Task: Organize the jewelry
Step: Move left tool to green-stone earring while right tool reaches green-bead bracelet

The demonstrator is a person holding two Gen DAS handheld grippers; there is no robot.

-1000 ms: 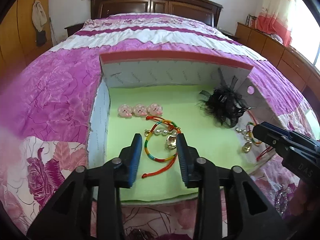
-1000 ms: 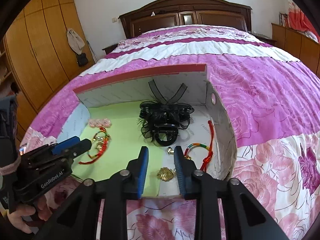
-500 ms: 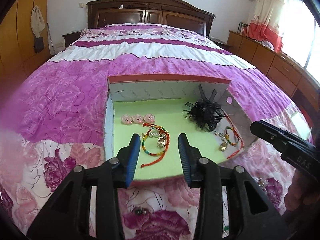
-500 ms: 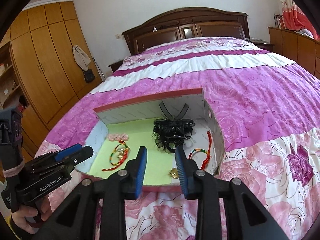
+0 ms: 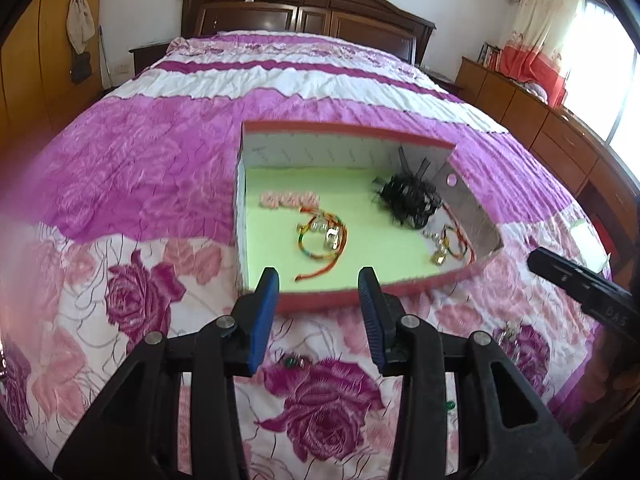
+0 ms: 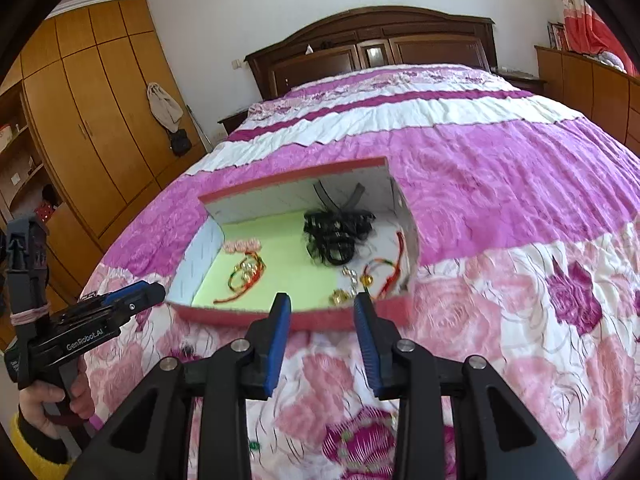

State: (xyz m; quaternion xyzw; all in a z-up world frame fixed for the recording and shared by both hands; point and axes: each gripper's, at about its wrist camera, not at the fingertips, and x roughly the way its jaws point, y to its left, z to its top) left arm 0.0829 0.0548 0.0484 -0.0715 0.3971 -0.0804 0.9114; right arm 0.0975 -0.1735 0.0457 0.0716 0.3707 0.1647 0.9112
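One box (image 5: pixel 344 300) on the bed (image 5: pixel 160 168): two bracelets (image 5: pixel 320 236) (image 5: pixel 452 240), one black hairpiece (image 5: pixel 408 200). Left gripper (image 5: pixel 318 280), marked "GenRobot.AI", and right gripper (image 6: pixel 320 306) both parted, empty.

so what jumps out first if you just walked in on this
The open red-edged box on the pink flowered bedspread draws the eye, its floor bright green. Inside, a black feathery hairpiece sits at the far right, a rainbow cord bracelet lies mid-floor, and both grippers, left and right, hover empty before it.
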